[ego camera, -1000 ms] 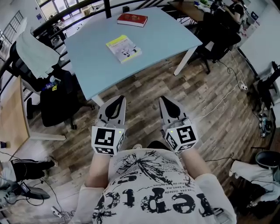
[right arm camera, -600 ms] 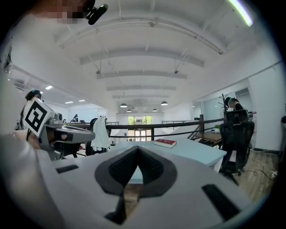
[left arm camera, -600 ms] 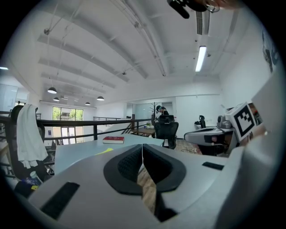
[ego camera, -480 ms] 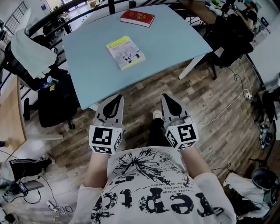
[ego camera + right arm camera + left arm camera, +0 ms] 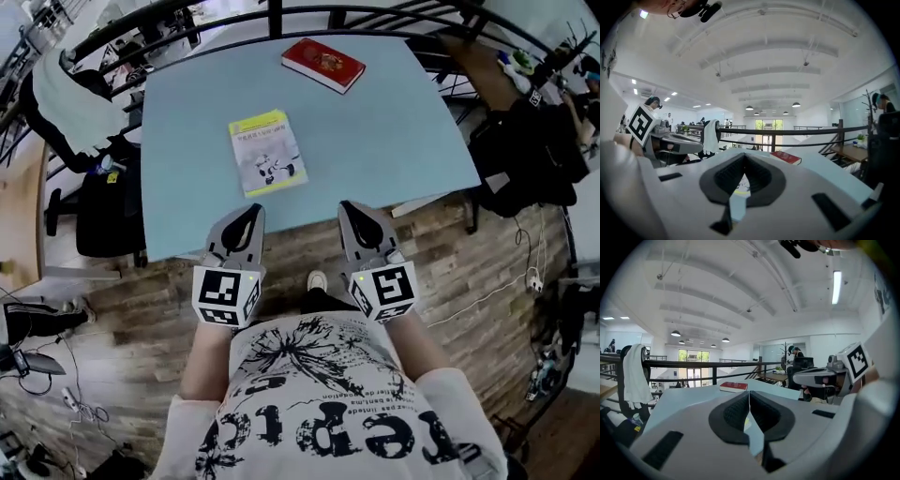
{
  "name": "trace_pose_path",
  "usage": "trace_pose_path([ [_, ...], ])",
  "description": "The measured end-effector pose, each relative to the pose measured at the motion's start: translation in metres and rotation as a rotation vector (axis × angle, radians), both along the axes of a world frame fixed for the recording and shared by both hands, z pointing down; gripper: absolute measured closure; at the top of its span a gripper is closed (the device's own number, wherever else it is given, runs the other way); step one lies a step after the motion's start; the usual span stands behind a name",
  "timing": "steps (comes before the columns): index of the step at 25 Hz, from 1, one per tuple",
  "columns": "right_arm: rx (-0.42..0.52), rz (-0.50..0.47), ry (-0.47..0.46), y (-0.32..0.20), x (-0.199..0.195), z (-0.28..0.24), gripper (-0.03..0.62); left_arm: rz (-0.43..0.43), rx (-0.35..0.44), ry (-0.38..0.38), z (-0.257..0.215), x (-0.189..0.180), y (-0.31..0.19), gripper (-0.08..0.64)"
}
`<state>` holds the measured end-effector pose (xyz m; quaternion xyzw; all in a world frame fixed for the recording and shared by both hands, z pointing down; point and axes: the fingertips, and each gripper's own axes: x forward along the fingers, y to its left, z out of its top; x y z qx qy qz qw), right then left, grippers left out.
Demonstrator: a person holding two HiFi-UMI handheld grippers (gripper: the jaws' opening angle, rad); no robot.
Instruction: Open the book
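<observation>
Your left gripper (image 5: 246,217) and right gripper (image 5: 354,211) are both closed and hold nothing. Their tips are over the near edge of the desk (image 5: 394,131). The yellow book (image 5: 267,153) lies closed at 12 o'clock from the left gripper. The red book (image 5: 323,65) lies farther away at 1 o'clock, near the far edge.

The right gripper (image 5: 744,154) pointed across a pale blue table (image 5: 818,163), its two grey jaws closed tip to tip with nothing held. Through the teardrop gap behind the tips, part of a white and yellow book (image 5: 742,184) showed on the table. Farther off lay a red book (image 5: 785,157), near a black railing (image 5: 806,131). The left gripper (image 5: 697,146) hung at the left.
</observation>
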<state>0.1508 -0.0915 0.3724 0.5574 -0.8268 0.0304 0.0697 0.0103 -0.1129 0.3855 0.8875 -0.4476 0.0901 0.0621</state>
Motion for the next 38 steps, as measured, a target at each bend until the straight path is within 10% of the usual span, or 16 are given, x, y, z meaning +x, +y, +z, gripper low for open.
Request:
trace_pose_path([
  [10, -0.037, -0.192, 0.044, -0.109, 0.046, 0.044, 0.581, -0.140, -0.113, -0.061, 0.081, 0.066, -0.096, 0.538],
  [21, -0.174, -0.256, 0.035, -0.162, 0.057, 0.122, 0.581, -0.092, -0.352, -0.234, 0.207, 0.113, -0.143, 0.428],
  [32, -0.213, -0.216, 0.030, -0.184, 0.068, 0.150, 0.581, -0.138, -0.398, -0.288, 0.250, 0.116, -0.168, 0.418],
  [38, -0.215, -0.222, 0.040, -0.182, 0.064, 0.146, 0.581, -0.155, -0.379, -0.262, 0.236, 0.108, -0.168, 0.523],
])
